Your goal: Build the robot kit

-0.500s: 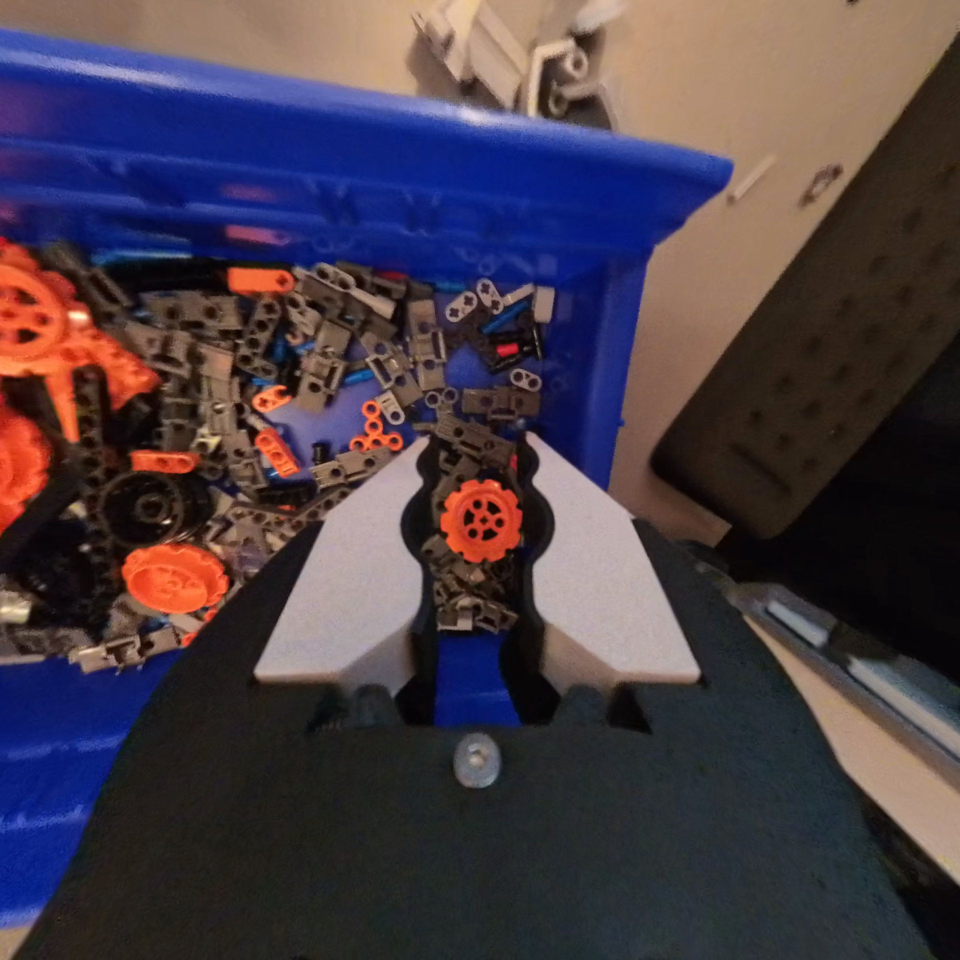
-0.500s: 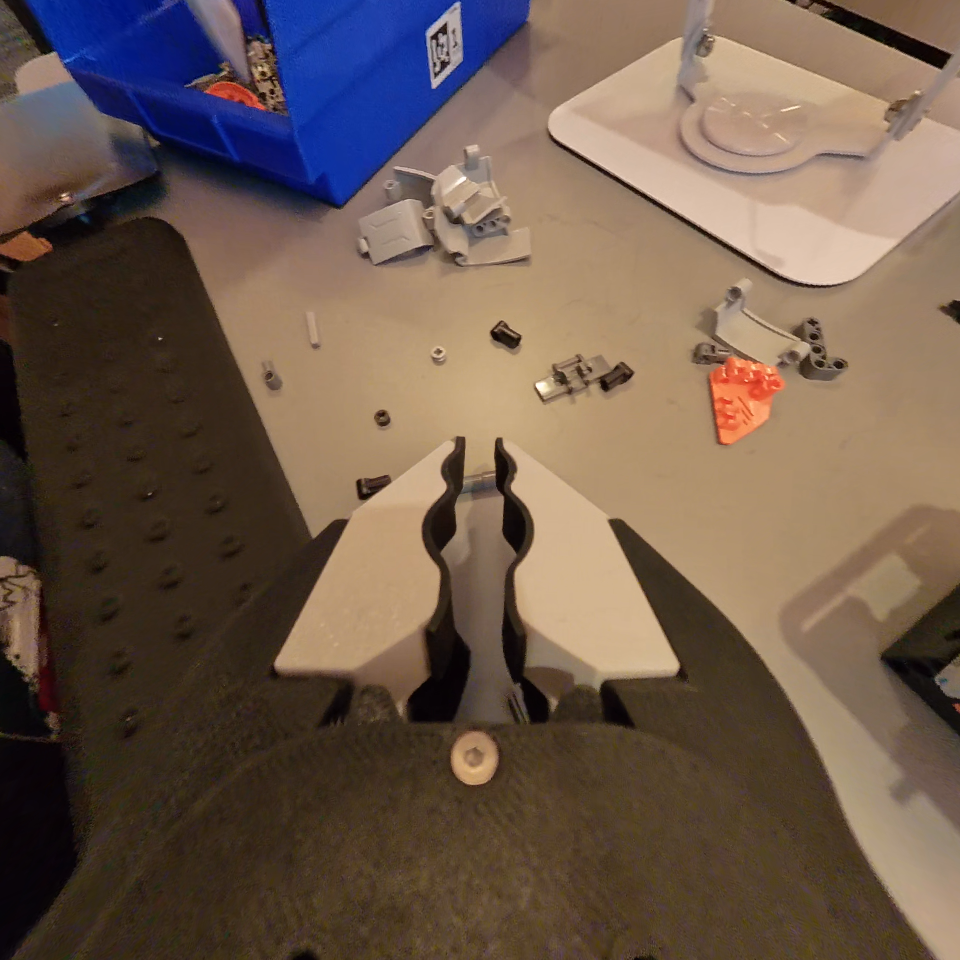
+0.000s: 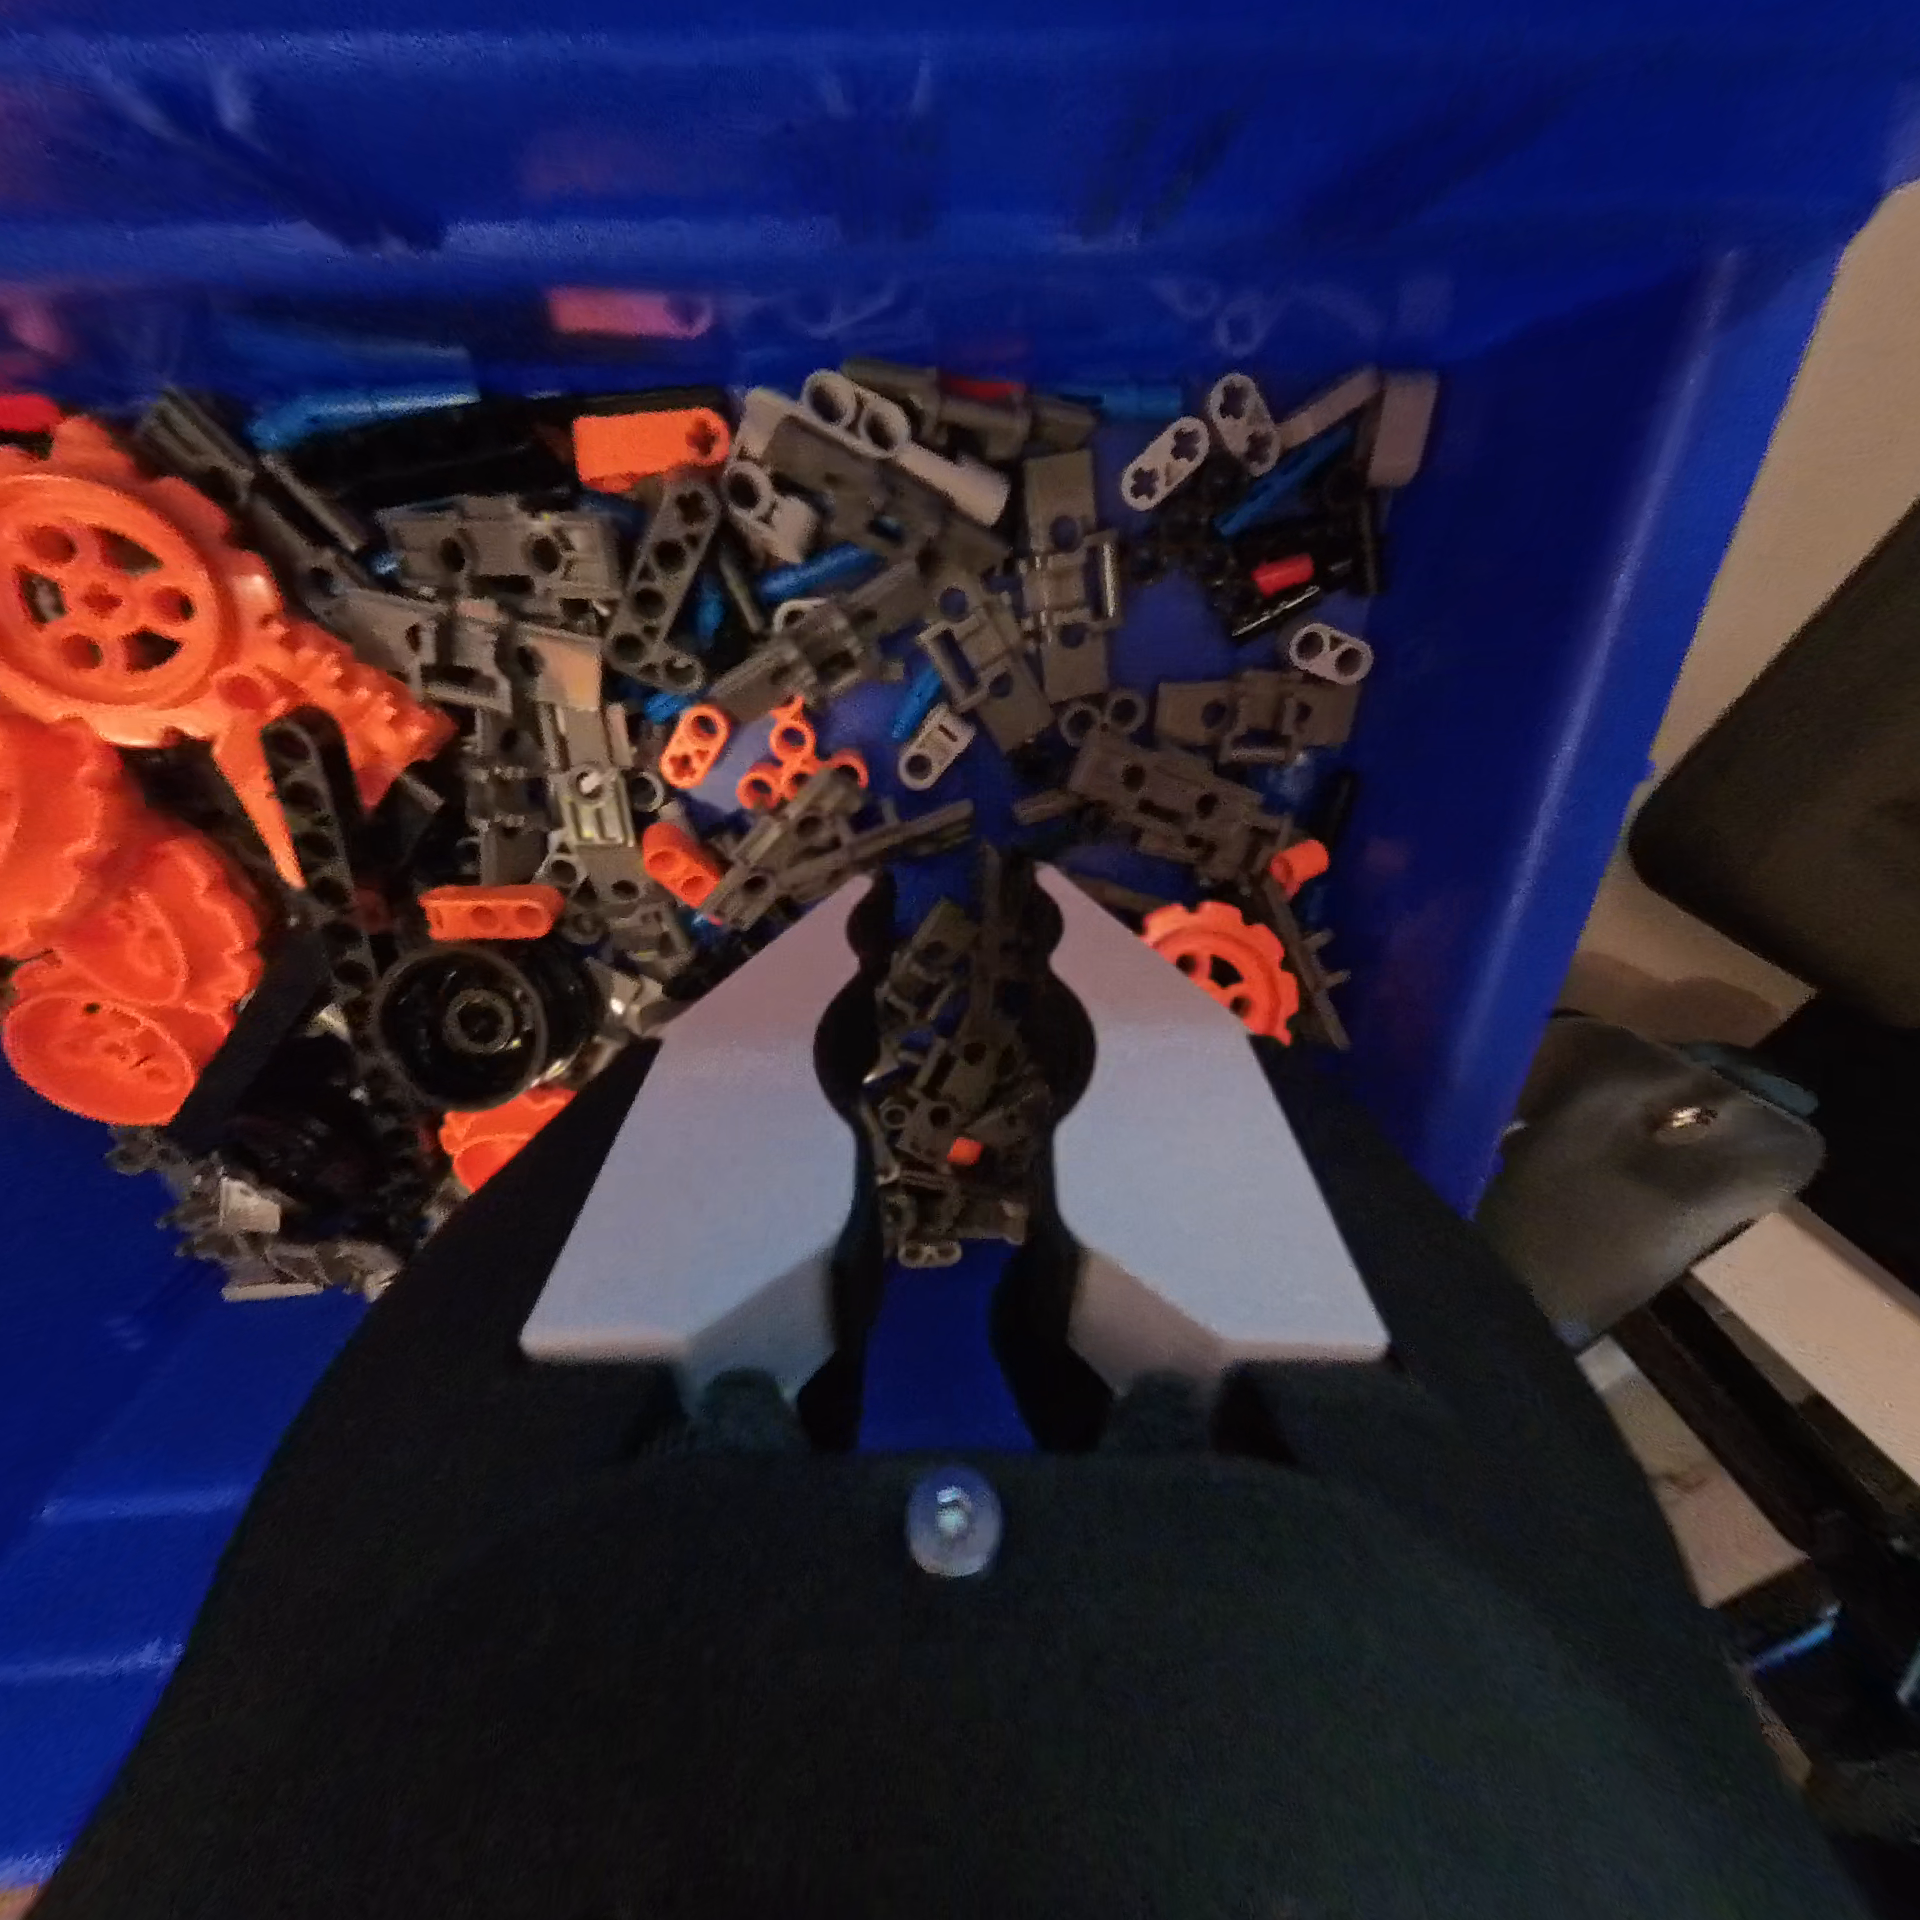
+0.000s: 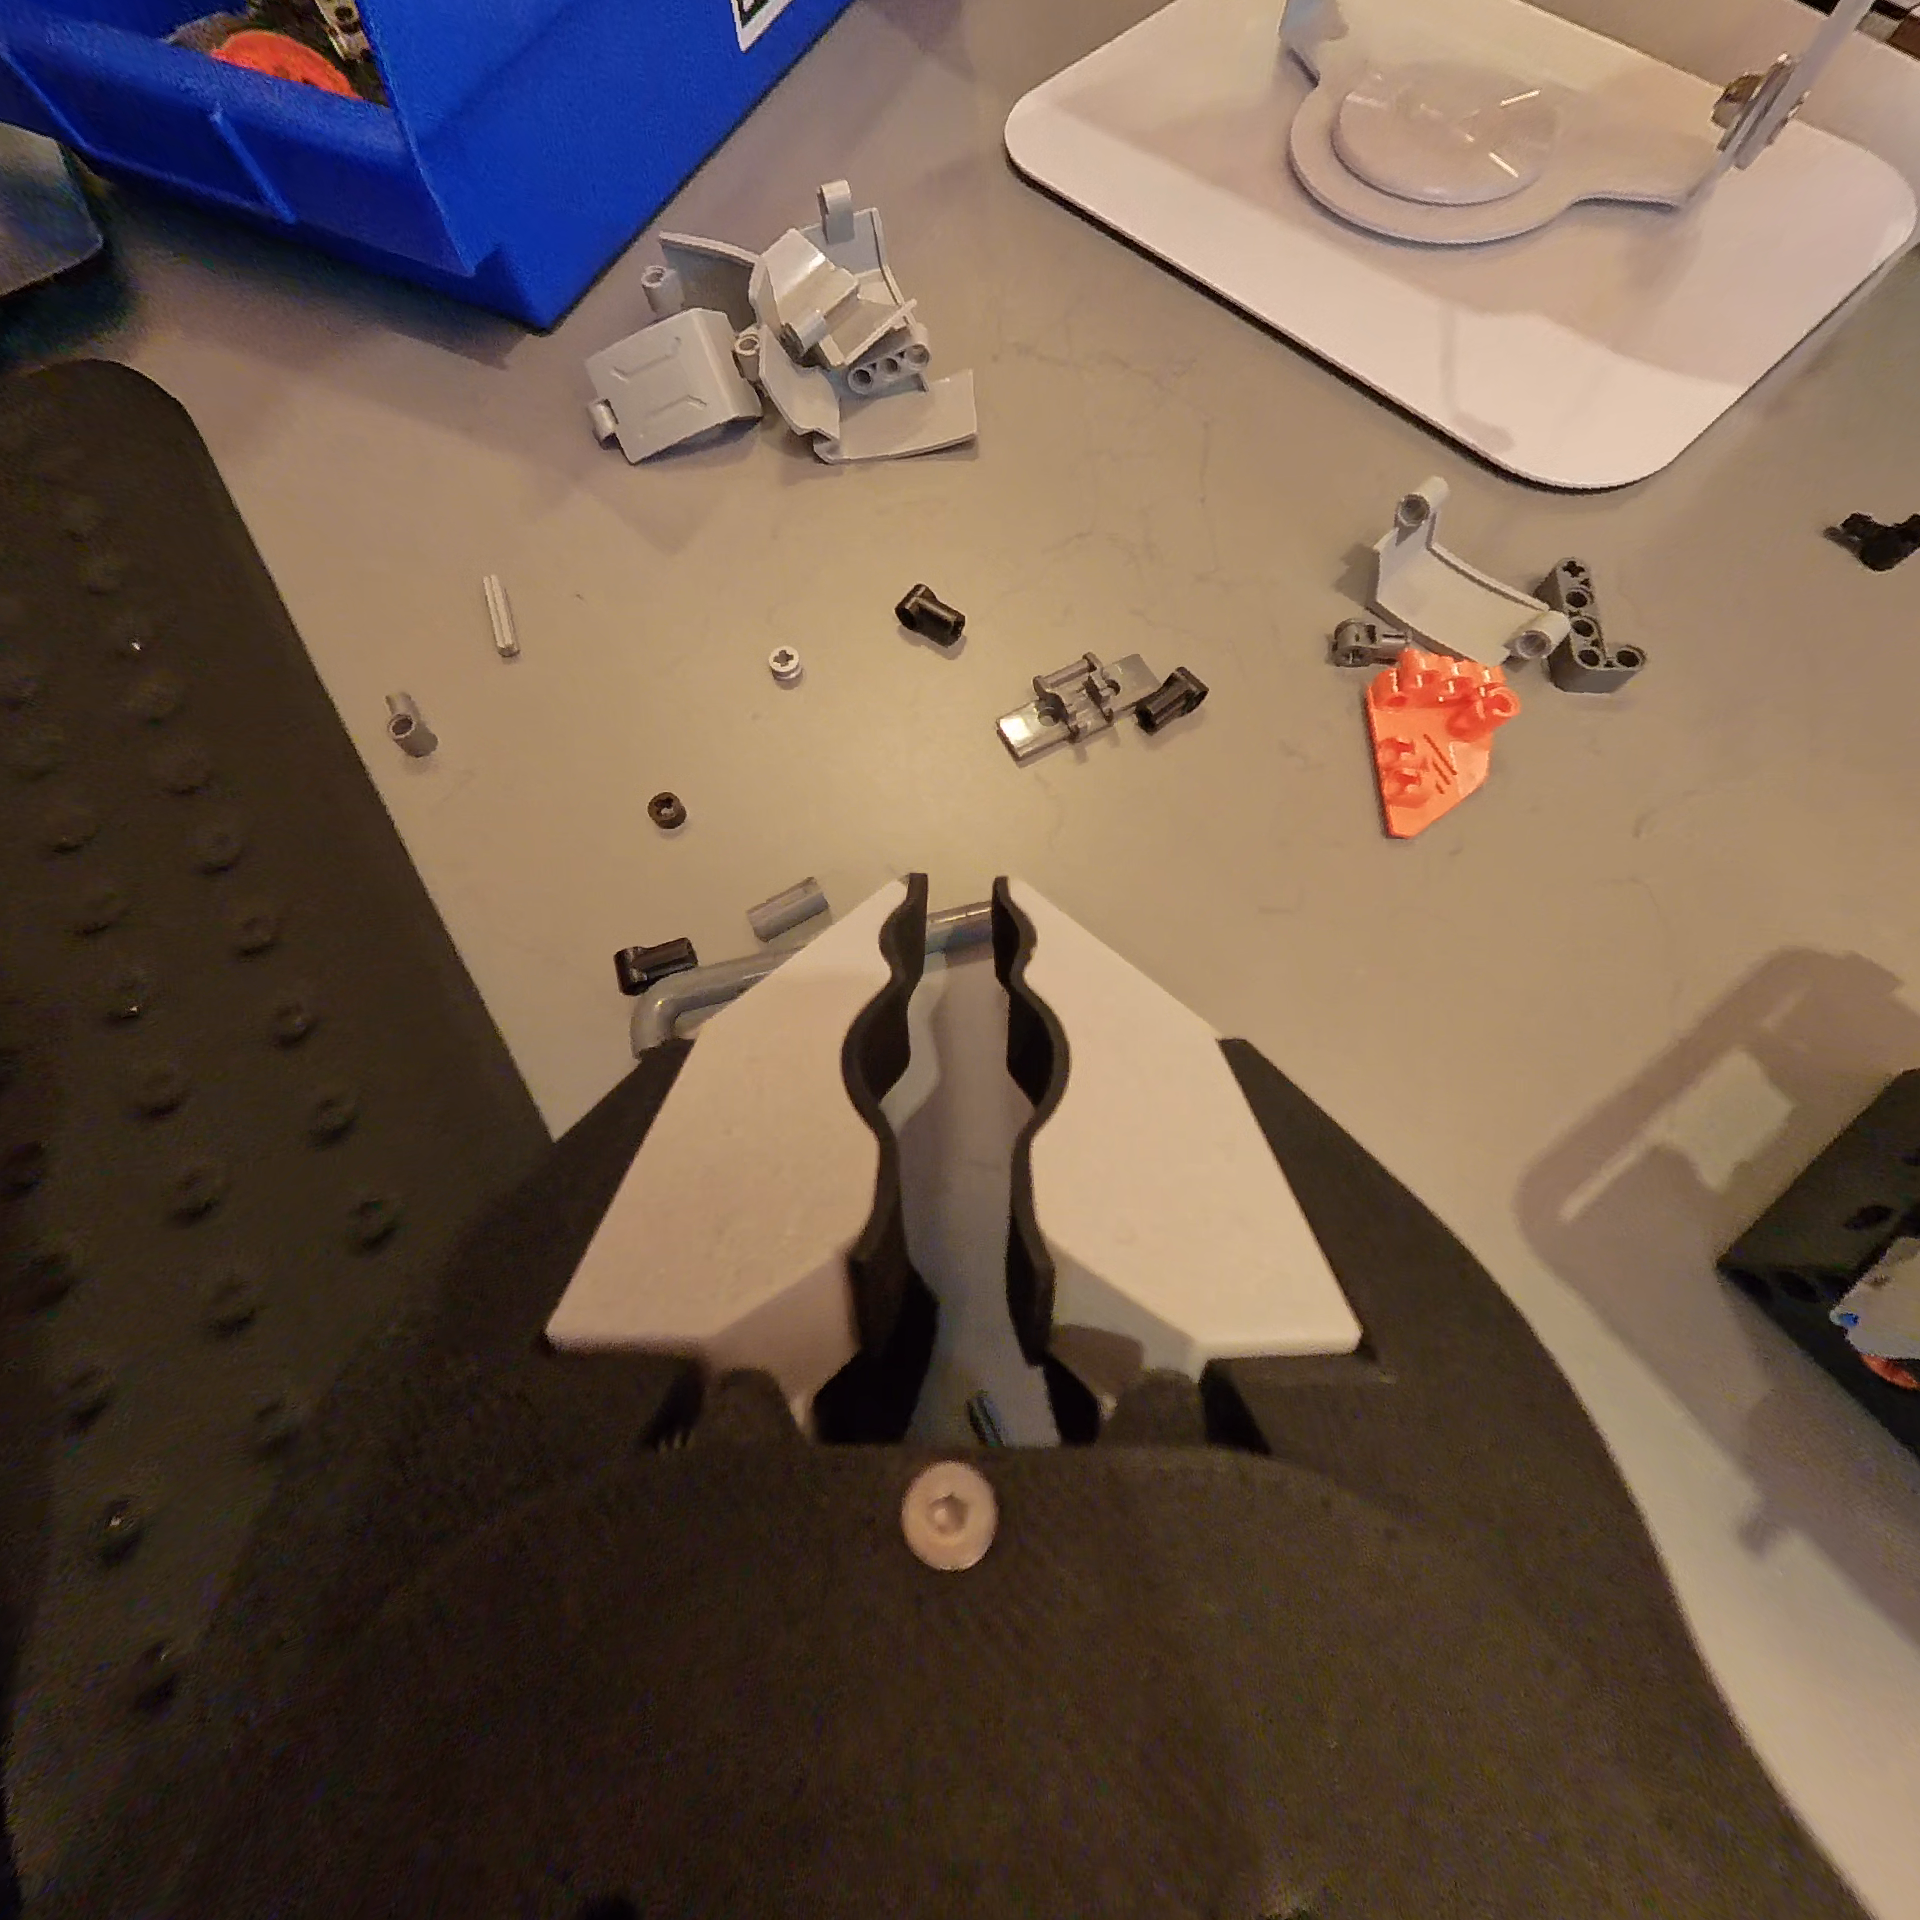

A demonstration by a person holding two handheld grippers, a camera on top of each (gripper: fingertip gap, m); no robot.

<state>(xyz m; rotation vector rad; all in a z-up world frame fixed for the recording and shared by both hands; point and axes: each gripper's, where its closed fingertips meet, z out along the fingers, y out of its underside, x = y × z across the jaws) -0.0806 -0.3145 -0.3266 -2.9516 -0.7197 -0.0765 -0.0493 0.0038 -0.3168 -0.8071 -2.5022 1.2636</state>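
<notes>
My left gripper (image 3: 956,883) is down inside the blue bin (image 3: 935,156), jaws parted, nothing clamped. Tips sit just over a clump of dark grey links (image 3: 956,1081), so it's nosed into the heap rather than gripping any one part. An orange gear (image 3: 1226,971) lies just right of the right finger, partly hidden behind it.

Bin contents: loose building parts, mostly dark grey connectors in the middle and far right, large orange wheels (image 3: 104,613) stacked at the left, a black wheel (image 3: 473,1023) near left of the fingers, plus short blue pins scattered through. Bare blue floor shows at the near side.

My right gripper (image 4: 951,894) hovers low over the grey table (image 4: 1195,935), jaws slightly apart, holding nothing. A bent grey rod (image 4: 717,982) lies across under the tips; whether the fingers touch it I can't tell. Loose bits lie beyond: grey panel pile (image 4: 790,343) far centre, orange wedge plate (image 4: 1439,743) at right, white base plate (image 4: 1247,281) far right.
</notes>
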